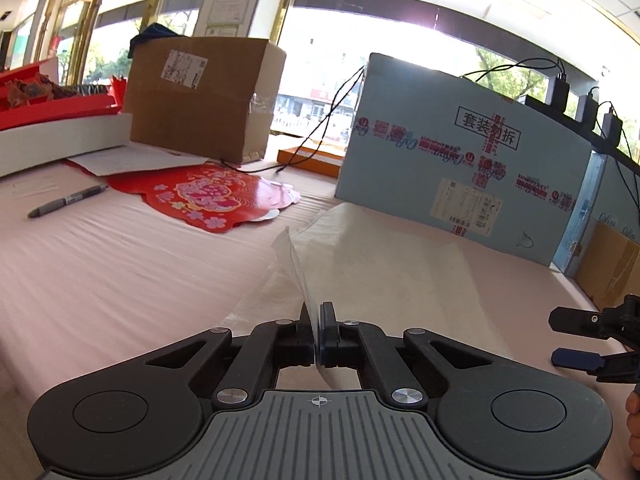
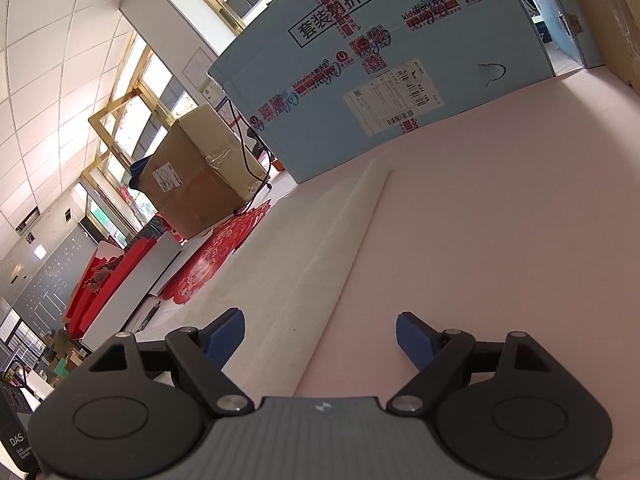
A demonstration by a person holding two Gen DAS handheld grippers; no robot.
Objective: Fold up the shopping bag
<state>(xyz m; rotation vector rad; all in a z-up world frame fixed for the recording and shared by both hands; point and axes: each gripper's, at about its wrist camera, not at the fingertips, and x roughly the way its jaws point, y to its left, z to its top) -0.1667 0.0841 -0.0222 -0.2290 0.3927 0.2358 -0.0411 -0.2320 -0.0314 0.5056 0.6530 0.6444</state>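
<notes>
Shopping bag [image 1: 360, 256]: white, thin, lying flat on the pink desk [image 1: 120, 264], near edge lifted at 6 o'clock. Left gripper [image 1: 317, 330]: jaws pressed together on that raised edge of the bag. Right gripper [image 2: 320, 340]: jaws wide apart, holding nothing, low over the bag's right border, blue pads [image 2: 416, 340] either side of it. Blue box [image 1: 460, 160]: upright at 1 o'clock beyond the bag. Brown box [image 1: 200, 100]: 11 o'clock. Red paper cutout [image 1: 208, 196]: flat, at 11 o'clock. Pen [image 1: 68, 201]: 10 o'clock, well apart from the bag.
</notes>
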